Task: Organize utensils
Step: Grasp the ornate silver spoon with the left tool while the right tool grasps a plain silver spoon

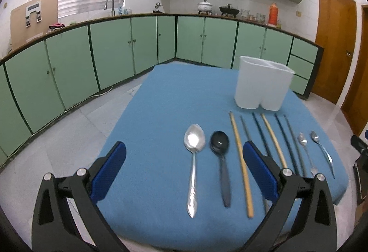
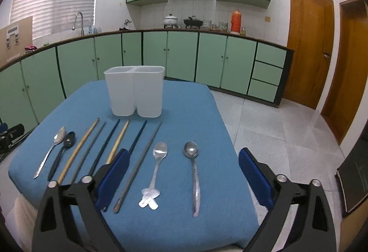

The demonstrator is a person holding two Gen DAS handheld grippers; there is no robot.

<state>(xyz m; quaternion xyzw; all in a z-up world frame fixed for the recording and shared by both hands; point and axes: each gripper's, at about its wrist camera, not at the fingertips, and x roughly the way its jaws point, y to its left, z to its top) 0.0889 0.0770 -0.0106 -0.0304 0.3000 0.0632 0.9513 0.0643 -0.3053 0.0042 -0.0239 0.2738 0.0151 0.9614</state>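
Your left gripper (image 1: 184,160) and right gripper (image 2: 184,164) both gape wide, holding nothing. The white holder (image 2: 134,93) stands upper centre, spoons and chopsticks in a row below it.

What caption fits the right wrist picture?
Open blue jaws hover over spoons and chopsticks on a blue cloth before a white two-compartment plastic holder.

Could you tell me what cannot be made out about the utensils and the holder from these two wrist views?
- White holder: its inside is hidden by its own walls in both views.
- Dark chopsticks: lower ends hidden behind the left gripper in the left view.
- Bamboo chopstick: near end covered by the right gripper.
- Handles of the two small spoons: blurred in the left view.
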